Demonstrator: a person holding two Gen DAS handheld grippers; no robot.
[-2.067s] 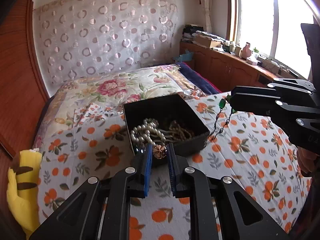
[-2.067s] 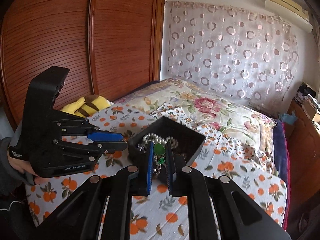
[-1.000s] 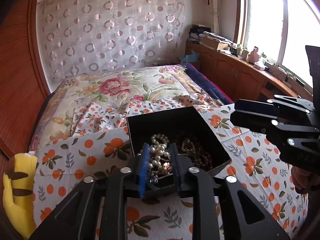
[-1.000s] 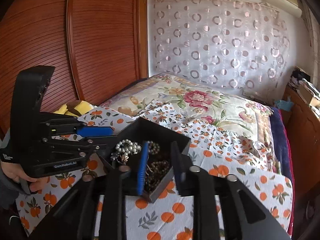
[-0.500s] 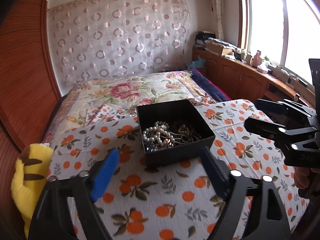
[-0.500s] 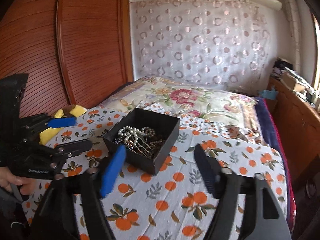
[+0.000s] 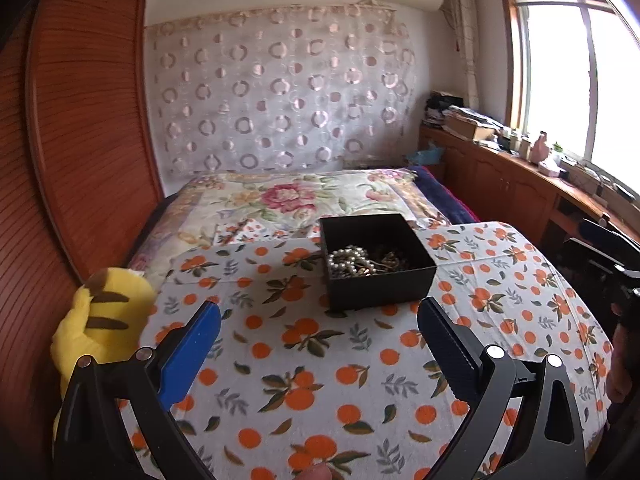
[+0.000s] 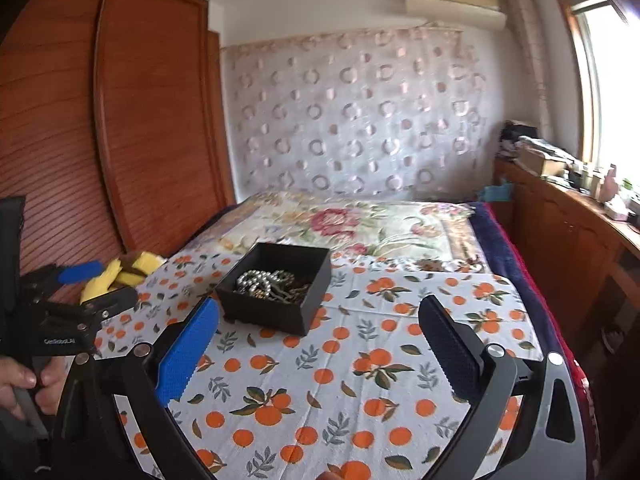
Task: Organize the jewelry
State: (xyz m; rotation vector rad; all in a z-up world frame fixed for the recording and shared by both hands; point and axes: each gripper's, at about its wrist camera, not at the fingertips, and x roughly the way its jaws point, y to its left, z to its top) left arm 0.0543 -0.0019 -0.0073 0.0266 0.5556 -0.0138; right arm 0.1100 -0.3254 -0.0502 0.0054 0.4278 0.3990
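Looks about done: pearl strand and chains (image 7: 362, 265) piled inside square black box (image 7: 380, 284) on orange-print cloth (image 7: 320, 360). Left gripper (image 7: 318, 312) and right gripper (image 8: 318, 308) spread wide, holding nothing, well back.

Box on the bed, ahead of both claws

The jewelry box (image 7: 378, 264) is sitting on the bed (image 7: 304, 360), necklaces (image 7: 352, 266) lying inside it; a plush toy (image 7: 100, 320) is lying at the bed's left edge, a wardrobe (image 8: 120, 120) standing behind.
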